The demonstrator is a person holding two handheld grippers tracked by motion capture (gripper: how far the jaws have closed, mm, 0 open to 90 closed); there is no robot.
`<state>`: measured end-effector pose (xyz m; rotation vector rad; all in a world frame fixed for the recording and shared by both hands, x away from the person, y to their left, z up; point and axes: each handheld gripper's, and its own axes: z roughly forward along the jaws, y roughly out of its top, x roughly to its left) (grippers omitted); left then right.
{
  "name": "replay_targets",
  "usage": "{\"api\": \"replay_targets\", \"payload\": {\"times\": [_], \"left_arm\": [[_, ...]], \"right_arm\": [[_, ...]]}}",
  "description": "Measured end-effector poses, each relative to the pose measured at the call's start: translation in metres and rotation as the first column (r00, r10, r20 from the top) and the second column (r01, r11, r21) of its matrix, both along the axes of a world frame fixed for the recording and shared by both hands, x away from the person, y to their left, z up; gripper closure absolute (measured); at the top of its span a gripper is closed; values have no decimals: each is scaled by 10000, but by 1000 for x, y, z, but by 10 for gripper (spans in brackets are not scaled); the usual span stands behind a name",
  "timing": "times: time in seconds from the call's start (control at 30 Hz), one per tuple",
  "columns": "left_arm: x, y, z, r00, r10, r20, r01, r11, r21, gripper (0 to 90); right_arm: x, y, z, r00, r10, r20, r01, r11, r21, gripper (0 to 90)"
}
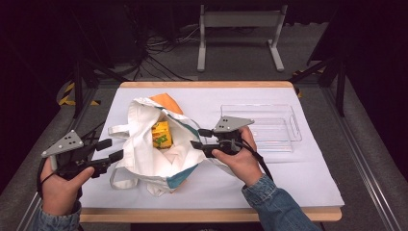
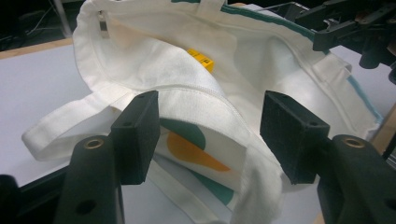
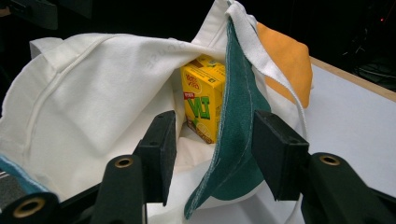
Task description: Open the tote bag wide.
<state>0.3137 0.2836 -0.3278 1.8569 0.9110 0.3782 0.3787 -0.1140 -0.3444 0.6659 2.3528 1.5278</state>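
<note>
High view shows a white cloth bag (image 1: pixel 154 144) lying open on the table (image 1: pixel 308 183), with a yellow juice box (image 1: pixel 161 134) standing inside it and a clear plastic tray (image 1: pixel 269 126) well apart on the far right side. The left gripper (image 1: pixel 109 150) is at the near left edge of the bag; in the left gripper view its jaws stand apart, with the folded rim of the bag (image 2: pixel 205 93) between them but not pressed by the pads. The right gripper (image 1: pixel 201 138) is at the right side of the bag mouth; in the right gripper view its jaws are also apart, and the green edge of the cloth (image 3: pixel 238 130) hangs between them, so I judge it is not clamped. The work seems to be holding the bag open to reach the box. A risk is that the loose cloth slips out when the jaws close, so the mouth falls shut over the box; another is that a pull on one side tips the box over. The lower part of the box is hidden by cloth, and whether anything else lies deeper in the bag is impossible to tell.
</note>
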Motion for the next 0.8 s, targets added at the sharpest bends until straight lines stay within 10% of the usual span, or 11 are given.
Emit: {"api": "replay_targets", "payload": {"times": [0.43, 0.7, 0.8], "left_arm": [[26, -15, -11, 9995, 192, -233, -186, 9994, 275, 350], [26, -10, -13, 9983, -194, -546, 214, 9991, 367, 863], [25, -9, -12, 9978, -84, -651, 128, 9976, 675, 900]], "right_arm": [[5, 11, -5, 9997, -207, 84, 209, 9997, -154, 444], [8, 15, -7, 9996, -281, 9, 281, 9995, -105, 462], [8, 16, -7, 9997, -257, -10, 256, 9995, -195, 520]]}}
